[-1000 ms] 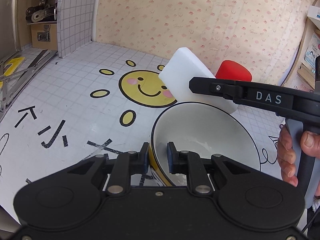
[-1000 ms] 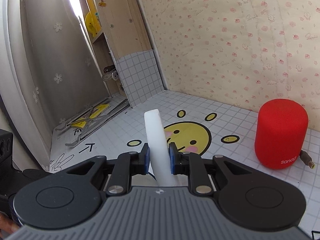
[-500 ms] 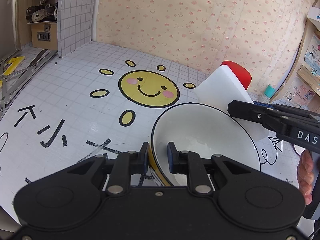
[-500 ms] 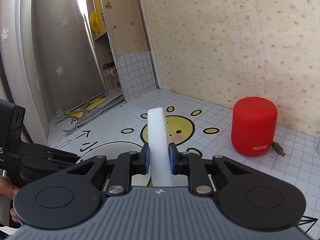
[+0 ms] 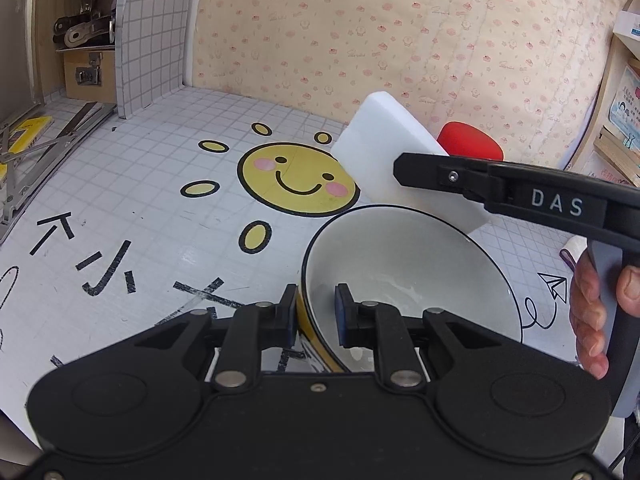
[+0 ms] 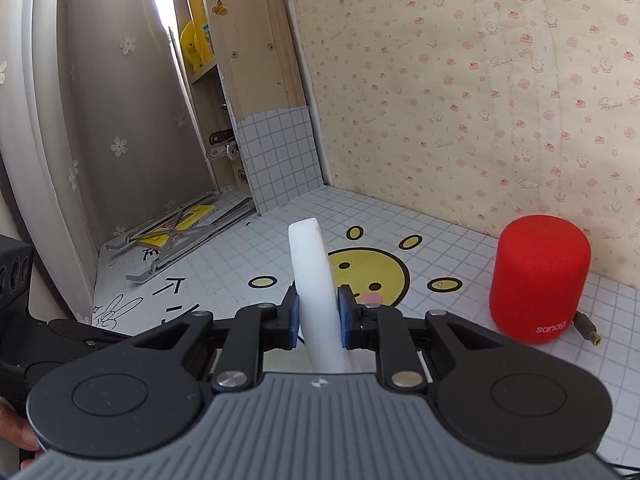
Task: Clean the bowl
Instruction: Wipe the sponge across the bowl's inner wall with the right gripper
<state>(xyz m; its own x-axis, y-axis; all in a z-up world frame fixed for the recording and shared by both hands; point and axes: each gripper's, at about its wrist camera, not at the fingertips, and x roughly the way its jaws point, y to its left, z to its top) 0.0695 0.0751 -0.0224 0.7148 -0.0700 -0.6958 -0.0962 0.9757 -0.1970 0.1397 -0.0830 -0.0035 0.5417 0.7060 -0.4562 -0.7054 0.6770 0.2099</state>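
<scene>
Left wrist view: the tiled tabletop (image 5: 132,208) with its big smiley sticker (image 5: 296,178) fills the scene, and the bowl (image 5: 408,264) sits tilted at the near right, its white inside facing up toward the sponge. The left gripper (image 5: 316,314) is closed on the bowl's near rim, one pad outside the yellow wall and one inside, holding it steady. The right gripper (image 5: 404,168), reaching in from the right in a person's hand (image 5: 592,308), is clamped on a white sponge (image 5: 384,148) that hangs just above the bowl's far rim, not touching the inside.

The step in hand looks like wiping: sponge poised, bowl braced. A pale smear shows on the bowl's floor, so the job seems unfinished. The next move calls for lowering the sponge into the bowl and rubbing across that smear while the left grip keeps the rim from slipping.

In the right wrist view the sponge (image 6: 316,292) stands edge-on between the pads. A red speaker (image 6: 538,280) stands near the wall beyond the bowl, clear of the sponge's way down; a small plug (image 6: 588,330) lies beside it. Nothing blocks the bowl.
</scene>
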